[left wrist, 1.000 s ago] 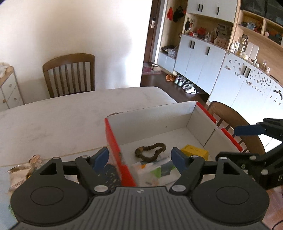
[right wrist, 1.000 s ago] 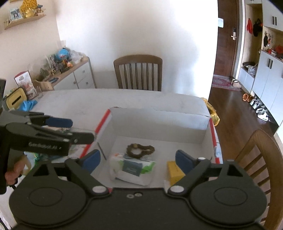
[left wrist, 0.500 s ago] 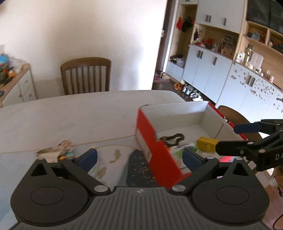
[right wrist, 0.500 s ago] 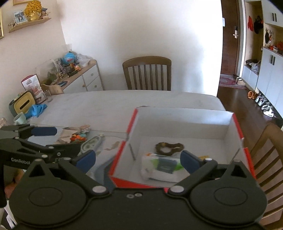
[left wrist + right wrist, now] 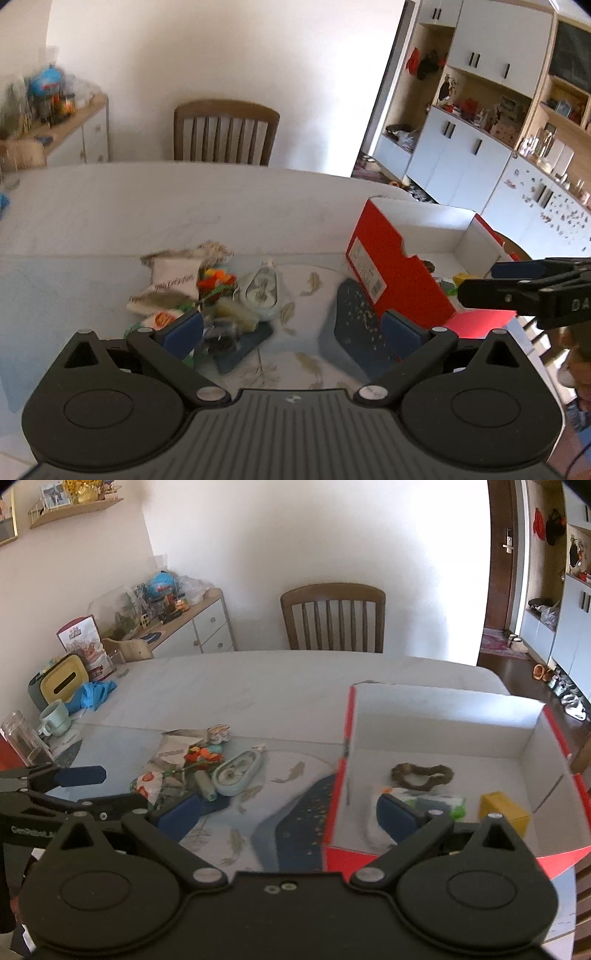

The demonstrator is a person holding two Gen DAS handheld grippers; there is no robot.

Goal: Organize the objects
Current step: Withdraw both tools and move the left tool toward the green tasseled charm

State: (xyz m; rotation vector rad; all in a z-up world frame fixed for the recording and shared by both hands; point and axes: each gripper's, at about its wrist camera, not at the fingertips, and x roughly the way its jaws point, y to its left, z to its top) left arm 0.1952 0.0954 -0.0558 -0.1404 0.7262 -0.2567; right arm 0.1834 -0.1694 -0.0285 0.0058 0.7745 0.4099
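On the pale dining table a red shoebox sits at the right, open side up, white inside; its long axis runs from the near edge away toward the wooden chair at the far side; seen from the left wrist camera its red end wall, with a white label, faces left. Inside lie a brown bead bracelet curled in a loop toward the back, a green-and-white tissue pack in front of it, and a yellow block near the right wall — the three apart from one another. Left of the box, on a blue-patterned mat, a loose cluster rests: a pale correction-tape dispenser whose long axis slants from near-left to far-right with its narrow tip pointing away, an orange-and-red toy just beside it, and crumpled paper packets touching the heap; the smaller pieces are too blurred to name.

Left gripper hangs level above the near edge of the mat, facing the chair, fingers spread wide with nothing between them; its left pad is over the heap, its right pad before the red wall. Right gripper is likewise level and spread wide, empty, straddling the box's left wall — one pad over the mat, the other over the tissue pack.
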